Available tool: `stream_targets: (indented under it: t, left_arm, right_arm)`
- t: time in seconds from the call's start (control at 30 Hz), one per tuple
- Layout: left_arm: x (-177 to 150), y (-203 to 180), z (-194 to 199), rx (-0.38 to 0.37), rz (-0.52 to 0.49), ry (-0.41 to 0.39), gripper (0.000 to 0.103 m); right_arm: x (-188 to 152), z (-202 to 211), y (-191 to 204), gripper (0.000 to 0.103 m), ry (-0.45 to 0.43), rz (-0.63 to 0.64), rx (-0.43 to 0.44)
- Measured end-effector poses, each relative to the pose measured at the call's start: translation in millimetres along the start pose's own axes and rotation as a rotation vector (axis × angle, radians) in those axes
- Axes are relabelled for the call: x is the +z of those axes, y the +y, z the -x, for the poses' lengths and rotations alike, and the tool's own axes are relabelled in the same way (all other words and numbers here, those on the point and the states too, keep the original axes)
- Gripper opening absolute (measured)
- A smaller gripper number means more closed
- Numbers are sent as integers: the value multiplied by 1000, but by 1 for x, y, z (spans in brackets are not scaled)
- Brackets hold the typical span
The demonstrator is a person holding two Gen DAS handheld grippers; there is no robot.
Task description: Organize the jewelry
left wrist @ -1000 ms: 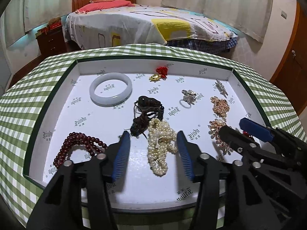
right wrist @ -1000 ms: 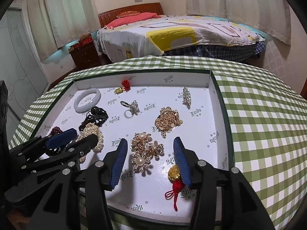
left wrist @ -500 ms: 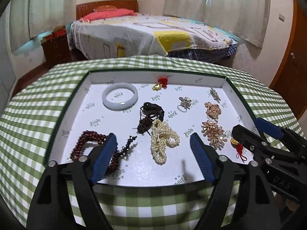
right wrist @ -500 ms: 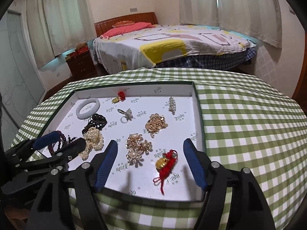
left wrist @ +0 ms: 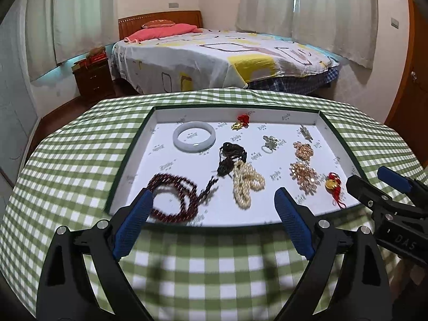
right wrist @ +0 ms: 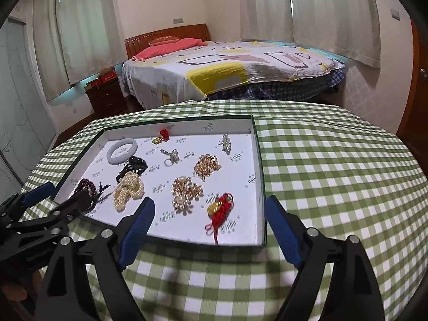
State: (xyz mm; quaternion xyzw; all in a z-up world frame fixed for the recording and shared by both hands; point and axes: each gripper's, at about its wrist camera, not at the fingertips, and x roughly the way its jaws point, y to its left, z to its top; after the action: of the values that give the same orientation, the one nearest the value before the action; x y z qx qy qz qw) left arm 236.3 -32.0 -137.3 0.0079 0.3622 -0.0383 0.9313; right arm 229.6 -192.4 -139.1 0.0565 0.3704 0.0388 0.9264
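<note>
Bare checked cloth on the bench (right wrist: 334, 176) fills the right of the right-wrist frame, open for passage. Inside the tray (left wrist: 125, 165), white floor lies free at centre left, between the white bangle (left wrist: 194, 139) and the red bead string (left wrist: 174, 198). The tray's low walls rim it; jewelry crowds its right half.

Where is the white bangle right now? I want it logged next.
In the left wrist view the white bangle lies flat in the tray's far left corner, beside the black cord bundle.

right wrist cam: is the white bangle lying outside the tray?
No. The white bangle lies inside the tray, near its far left corner, with the other jewelry.
</note>
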Motion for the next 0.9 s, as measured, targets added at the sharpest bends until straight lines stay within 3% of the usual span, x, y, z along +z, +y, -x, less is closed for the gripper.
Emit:
stream_targets:
  t: [0.4, 0.9]
  left_arm:
    - [-19, 19, 74, 10, 36, -44, 91]
    - [-28, 38, 188, 57, 95, -144, 97]
  right_arm:
    - [-20, 55, 7, 83, -19, 20, -2]
    - [-12, 168, 25, 84, -187, 62, 32]
